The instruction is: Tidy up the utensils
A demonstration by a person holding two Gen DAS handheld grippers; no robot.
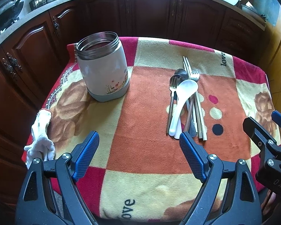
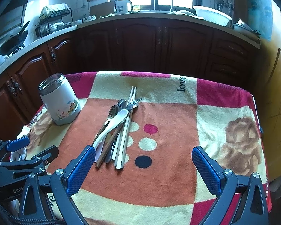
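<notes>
A pile of utensils (image 1: 185,101) (image 2: 118,129) lies on the blanket-covered table: a white plastic spoon (image 1: 181,101) on top, metal spoons, a fork (image 1: 194,75) and chopsticks (image 1: 198,116). An open grey steel-rimmed jar (image 1: 103,65) (image 2: 59,99) stands upright at the far left. My left gripper (image 1: 139,142) is open, hovering near the table's front, with the pile just beyond its right finger. My right gripper (image 2: 143,159) is open too, its left finger by the handle ends of the pile. Neither holds anything.
A white cloth (image 1: 41,136) lies at the table's left edge. The patterned blanket (image 1: 146,131) covers the whole table. Dark wood cabinets (image 2: 140,46) and a counter with a sink, dish rack (image 2: 52,20) and white basin (image 2: 211,15) stand behind.
</notes>
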